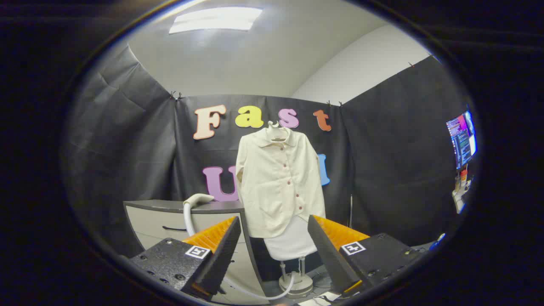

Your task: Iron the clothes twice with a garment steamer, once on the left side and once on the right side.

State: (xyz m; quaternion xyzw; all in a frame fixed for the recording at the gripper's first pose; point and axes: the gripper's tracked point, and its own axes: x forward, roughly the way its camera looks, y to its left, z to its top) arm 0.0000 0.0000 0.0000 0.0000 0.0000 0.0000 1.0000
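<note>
Your gripper (274, 255) is spread wide, holding nothing. The shirt (278, 187) hangs on its stand beyond the fingers, front facing you, so both sides are reachable. The steamer head (199, 199) rests on the cabinet (170, 219), hose (255, 294) trailing to the base. Likely grab it first.

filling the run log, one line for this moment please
phase: approach | fingers: open, empty | white steamer head: on grey cabinet | cream buttoned shirt: hanging beyond

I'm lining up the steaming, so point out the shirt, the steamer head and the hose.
shirt (278, 187): gripper view, front placket.
steamer head (199, 199): gripper view, top of head, on the cabinet.
hose (187, 219): gripper view, upper stretch.
</note>
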